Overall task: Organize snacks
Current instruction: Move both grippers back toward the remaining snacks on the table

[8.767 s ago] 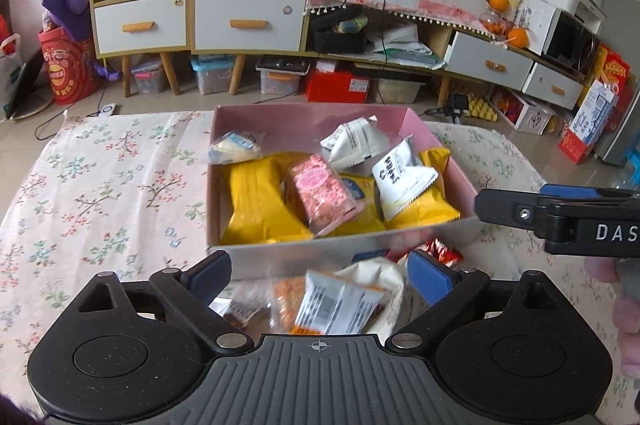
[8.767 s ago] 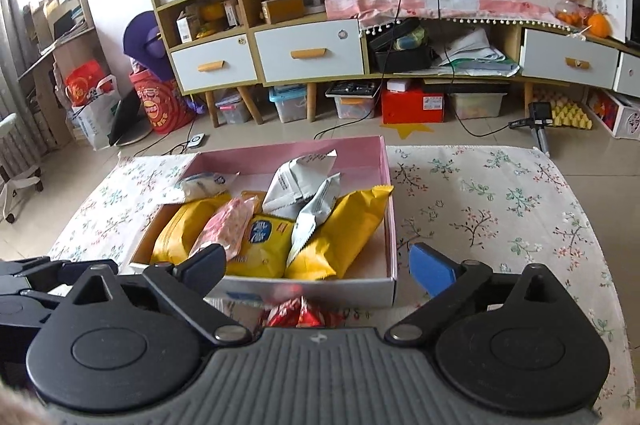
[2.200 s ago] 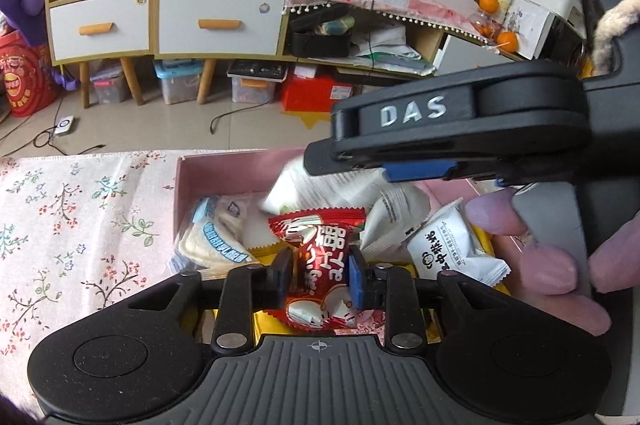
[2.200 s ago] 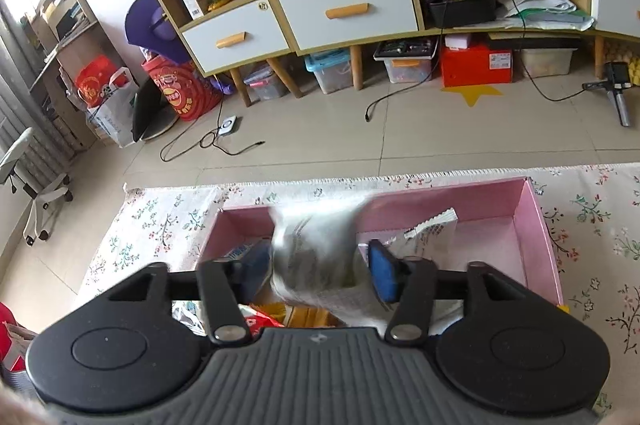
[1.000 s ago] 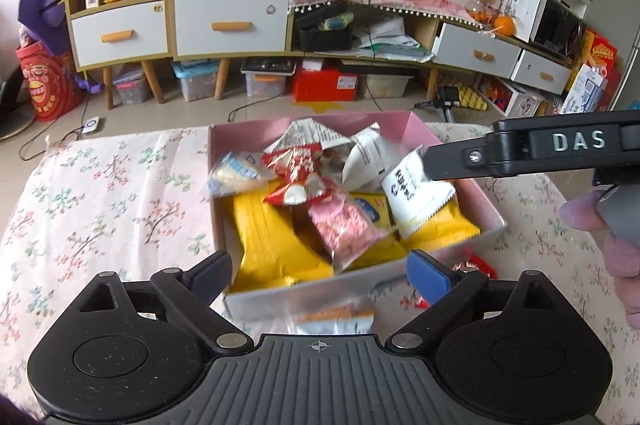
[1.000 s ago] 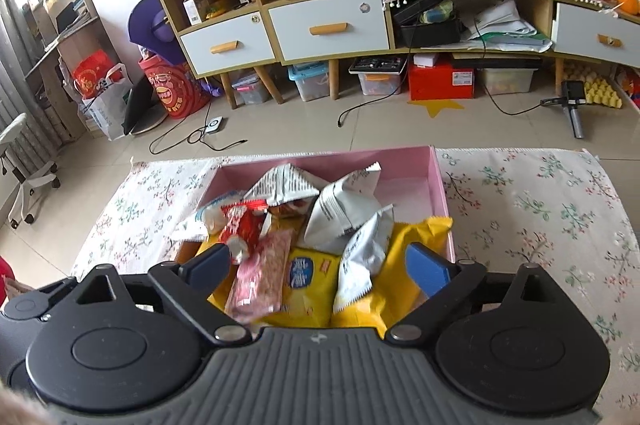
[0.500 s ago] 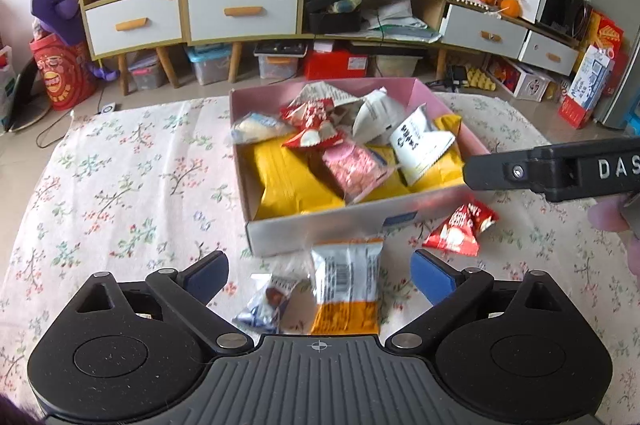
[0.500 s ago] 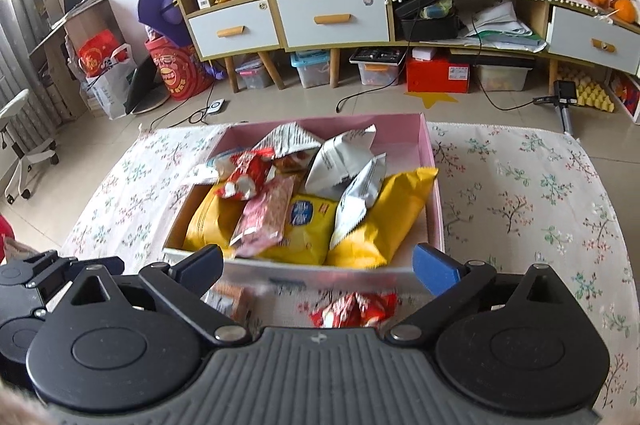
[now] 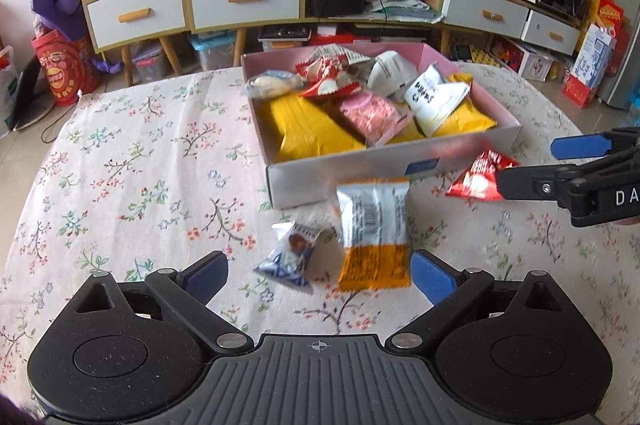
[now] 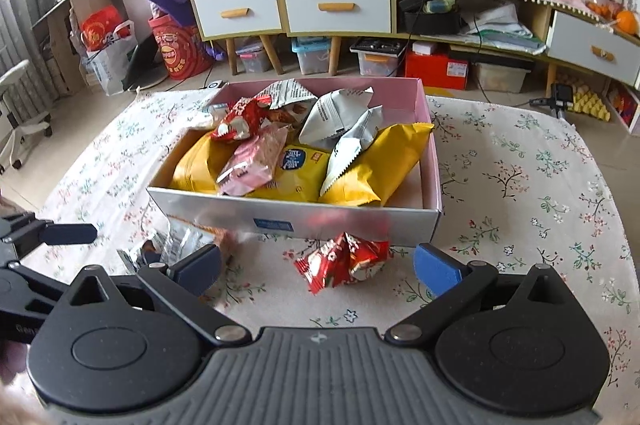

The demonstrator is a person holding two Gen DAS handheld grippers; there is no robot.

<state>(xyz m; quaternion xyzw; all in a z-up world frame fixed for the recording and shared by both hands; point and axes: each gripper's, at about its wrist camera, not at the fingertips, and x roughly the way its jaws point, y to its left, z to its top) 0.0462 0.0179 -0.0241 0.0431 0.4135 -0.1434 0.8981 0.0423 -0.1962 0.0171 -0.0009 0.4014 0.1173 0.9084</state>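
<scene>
With both your left claw (image 9: 318,275) and right claw (image 10: 318,267) open and empty, the pink-lined cardboard box (image 10: 430,161) is nearly full, and three packets — a red foil one (image 10: 344,261), an orange-and-white one (image 9: 374,229) and a small blue-and-white one (image 9: 294,253) — lie loose on the floral-clothed bench (image 9: 132,161).

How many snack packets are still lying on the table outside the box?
3: an orange-and-white packet and a small blue packet before the left gripper, and a red packet before the right gripper. The box may hide others.

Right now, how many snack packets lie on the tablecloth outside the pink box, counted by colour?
Orange and white packet: 1
Blue and white packet: 1
Red packet: 1
Total: 3, all lying on the tablecloth in front of the pink box.
</scene>
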